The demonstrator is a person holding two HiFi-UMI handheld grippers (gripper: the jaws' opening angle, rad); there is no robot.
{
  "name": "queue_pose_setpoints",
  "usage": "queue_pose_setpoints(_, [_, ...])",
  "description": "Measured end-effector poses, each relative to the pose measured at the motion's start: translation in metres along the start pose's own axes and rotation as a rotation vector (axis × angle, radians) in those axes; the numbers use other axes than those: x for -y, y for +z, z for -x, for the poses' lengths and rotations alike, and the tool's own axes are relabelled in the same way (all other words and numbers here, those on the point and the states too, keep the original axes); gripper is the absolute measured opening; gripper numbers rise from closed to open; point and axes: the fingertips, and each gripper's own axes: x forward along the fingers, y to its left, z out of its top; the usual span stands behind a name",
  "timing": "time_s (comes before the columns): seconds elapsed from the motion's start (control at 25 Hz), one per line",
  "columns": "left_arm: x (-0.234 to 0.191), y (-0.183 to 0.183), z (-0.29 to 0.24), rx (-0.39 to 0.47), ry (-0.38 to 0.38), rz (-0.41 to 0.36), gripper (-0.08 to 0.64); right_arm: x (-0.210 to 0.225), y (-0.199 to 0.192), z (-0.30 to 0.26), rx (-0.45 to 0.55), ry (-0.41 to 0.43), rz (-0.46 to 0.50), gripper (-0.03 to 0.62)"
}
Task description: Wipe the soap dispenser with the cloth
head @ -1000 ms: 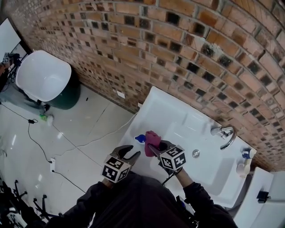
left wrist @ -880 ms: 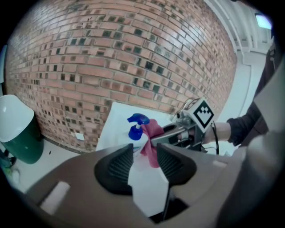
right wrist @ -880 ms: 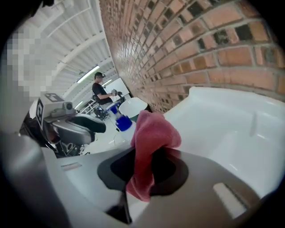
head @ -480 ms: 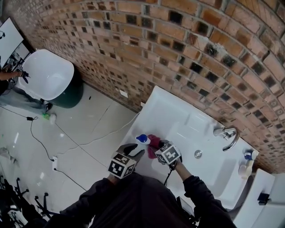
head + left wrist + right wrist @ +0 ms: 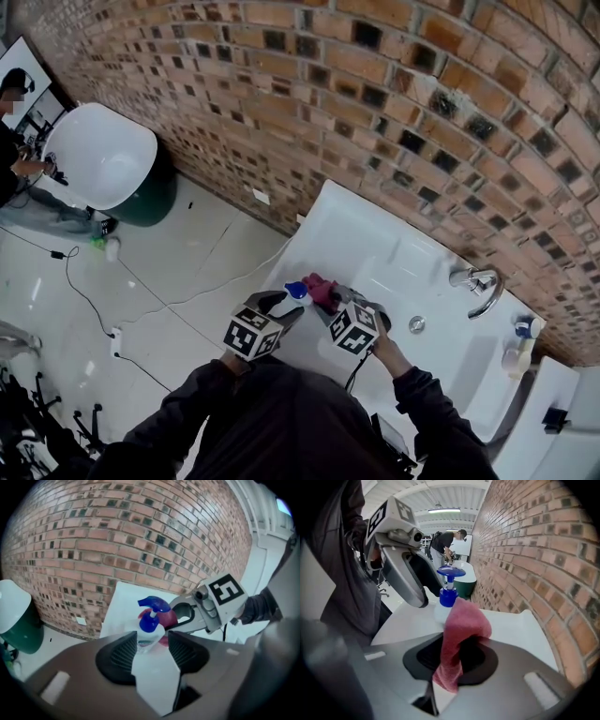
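L claw (image 5: pixel 151 645) just spread wider, soap dispenser (image 5: pixel 150 626) btwn tips ungripped, R claw (image 5: pixel 457 652) pinching cloth (image 5: pixel 465 619) beside it, faucet (image 5: pixel 476 284) well apart

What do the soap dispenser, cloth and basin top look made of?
Soap dispenser: likely plastic; translucent whitish body, glossy blue pump. Cloth: soft pink fabric, perhaps microfibre; fuzzy nap, limp folds. Basin top: smooth glossy white, ceramic or moulded resin; cannot tell which.
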Motion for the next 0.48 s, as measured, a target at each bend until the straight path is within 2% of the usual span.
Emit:
queue_pose_setpoints(0.24, [-0.003,0.002,0.000,-0.028,-0.017,-0.089,0.249,-0.036,0.017,0.010,0.035,0.077,0.038,0.072])
queue_pose_setpoints(0.4, [-0.004,0.001,-0.002,-0.042,-0.017,-0.130,0.249,-0.037,0.018,0.014,0.064,0.089,-0.052,0.073])
queue_pose_setpoints(0.48, [-0.006,0.001,-0.002,-0.046,-0.012,-0.138,0.245,-0.025,0.014,0.022,0.091,0.070,-0.144,0.072])
